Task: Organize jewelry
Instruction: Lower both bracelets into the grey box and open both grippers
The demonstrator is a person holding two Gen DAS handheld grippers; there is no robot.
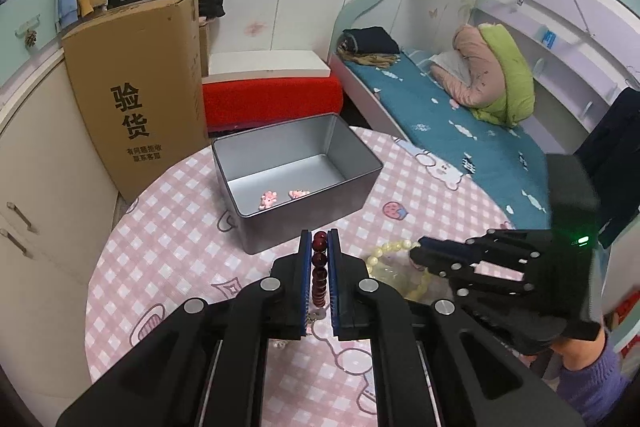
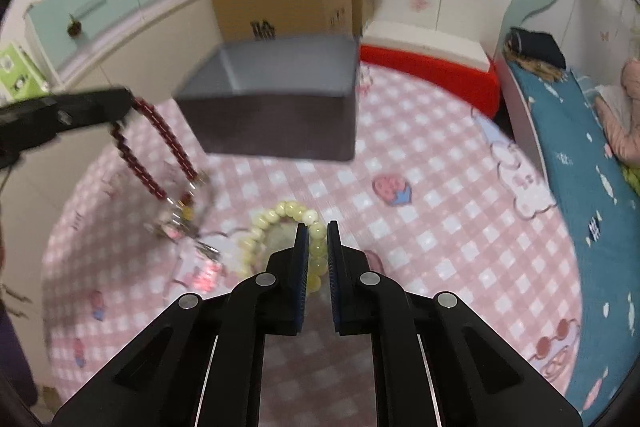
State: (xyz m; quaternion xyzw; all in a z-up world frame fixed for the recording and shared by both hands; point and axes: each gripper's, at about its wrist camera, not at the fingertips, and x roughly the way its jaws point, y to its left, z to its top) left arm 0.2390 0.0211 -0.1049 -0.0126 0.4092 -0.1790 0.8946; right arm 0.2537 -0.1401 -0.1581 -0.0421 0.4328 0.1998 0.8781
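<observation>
My left gripper (image 1: pixel 320 233) is shut on a dark red bead bracelet (image 1: pixel 319 267); in the right wrist view the bracelet (image 2: pixel 160 143) hangs from the left gripper (image 2: pixel 128 105) with its charm end touching the table. My right gripper (image 2: pixel 317 227) is shut on a pale yellow bead bracelet (image 2: pixel 276 215) that lies on the pink checked tablecloth (image 2: pixel 420 227); it also shows in the left wrist view (image 1: pixel 390 249) under the right gripper (image 1: pixel 418 247). An open grey metal box (image 1: pixel 296 163) stands ahead, with two pink charms (image 1: pixel 282 197) inside.
A tall cardboard box (image 1: pixel 140 87) stands left of the round table. A red stool (image 1: pixel 272 99) and a bed (image 1: pixel 460 123) lie beyond it. Cream cabinets (image 1: pixel 36 187) are at the left.
</observation>
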